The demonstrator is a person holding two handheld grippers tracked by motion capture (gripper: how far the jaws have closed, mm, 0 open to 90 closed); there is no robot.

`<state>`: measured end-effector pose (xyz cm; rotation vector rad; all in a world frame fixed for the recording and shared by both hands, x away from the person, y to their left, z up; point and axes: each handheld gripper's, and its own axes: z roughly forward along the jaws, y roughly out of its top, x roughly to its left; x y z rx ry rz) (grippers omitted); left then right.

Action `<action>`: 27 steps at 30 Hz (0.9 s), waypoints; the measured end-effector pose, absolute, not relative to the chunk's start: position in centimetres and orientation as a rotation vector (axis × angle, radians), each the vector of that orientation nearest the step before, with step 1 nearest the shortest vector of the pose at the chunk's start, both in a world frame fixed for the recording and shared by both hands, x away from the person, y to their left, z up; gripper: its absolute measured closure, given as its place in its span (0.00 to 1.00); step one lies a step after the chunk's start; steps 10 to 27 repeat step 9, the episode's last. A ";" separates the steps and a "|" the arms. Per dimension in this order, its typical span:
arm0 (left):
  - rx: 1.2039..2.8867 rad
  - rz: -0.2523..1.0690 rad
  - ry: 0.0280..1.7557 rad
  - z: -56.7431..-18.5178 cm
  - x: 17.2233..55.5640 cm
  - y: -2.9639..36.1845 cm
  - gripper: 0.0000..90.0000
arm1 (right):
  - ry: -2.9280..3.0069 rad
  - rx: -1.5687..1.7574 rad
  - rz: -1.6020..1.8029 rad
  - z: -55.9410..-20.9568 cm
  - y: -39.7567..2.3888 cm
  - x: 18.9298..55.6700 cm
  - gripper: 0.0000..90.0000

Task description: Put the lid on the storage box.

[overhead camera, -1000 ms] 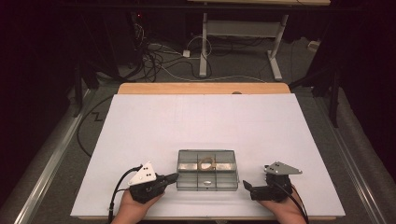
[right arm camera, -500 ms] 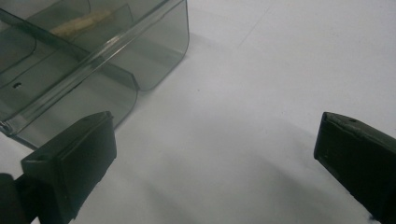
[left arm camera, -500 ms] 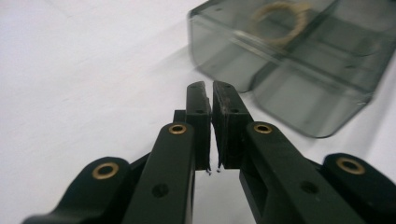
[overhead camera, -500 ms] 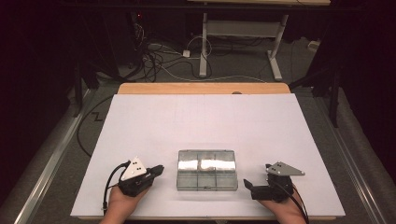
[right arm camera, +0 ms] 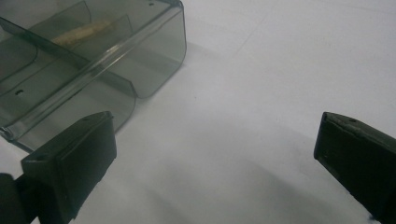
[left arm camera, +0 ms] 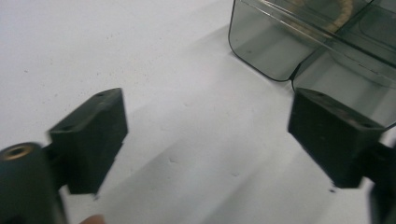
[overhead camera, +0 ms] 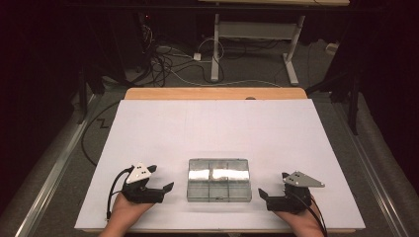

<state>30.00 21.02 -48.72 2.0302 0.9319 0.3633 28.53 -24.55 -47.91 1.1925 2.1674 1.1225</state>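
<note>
- Box (overhead camera: 219, 179): one clear, smoke-tinted organiser box with a hinged lid, lying flat near the front middle of the white table (overhead camera: 212, 123), between the two grippers.
- A second ago the lid stood open, with the compartments and pale pieces in the back row uncovered; now the lid lies down over them and glare runs across its top in the high view. My reading is that the closing step is done, or very nearly so. Whether the lid has latched I cannot tell.
- Left gripper (overhead camera: 158, 189): a second ago it was right at the box's left edge; it now sits off to the left, just clear of the box. Its jaws have just been opening and stand spread, with nothing but bare table between them in the left gripper view, where the box's rounded corner (left arm camera: 275, 60) lies ahead and to the right.
- Right gripper (overhead camera: 264, 195): it sits where it was a second ago, just beside the box's right front corner and not touching it. Its jaws are spread wide, empty, with the box (right arm camera: 93, 70) up and to the left of them in the right gripper view.
- With both grippers off the box, the work looks to be at its end, or waiting on a press to snap the lid shut.
- Count: one box, two grippers, one table. Through the wall a tan piece (right arm camera: 84, 30) shows in one compartment; how many pieces are inside in all I cannot tell.
</note>
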 end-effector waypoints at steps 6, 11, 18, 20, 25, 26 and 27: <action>1.986 0.365 0.937 -48.5 30.0 21.4 0.00 | 2.152 1.158 1.148 -47.6 -24.4 28.3 0.00; 1.985 0.357 0.943 -48.6 30.1 21.5 0.00 | 2.140 1.160 1.159 -47.6 -24.5 28.2 0.00; 1.985 0.357 0.943 -48.6 30.1 21.5 0.00 | 2.140 1.160 1.159 -47.6 -24.5 28.2 0.00; 1.985 0.357 0.943 -48.6 30.1 21.5 0.00 | 2.140 1.160 1.159 -47.6 -24.5 28.2 0.00; 1.985 0.357 0.943 -48.6 30.1 21.5 0.00 | 2.140 1.160 1.159 -47.6 -24.5 28.2 0.00; 1.985 0.357 0.943 -48.6 30.1 21.5 0.00 | 2.140 1.160 1.159 -47.6 -24.5 28.2 0.00; 1.985 0.357 0.943 -48.6 30.1 21.5 0.00 | 2.140 1.160 1.159 -47.6 -24.5 28.2 0.00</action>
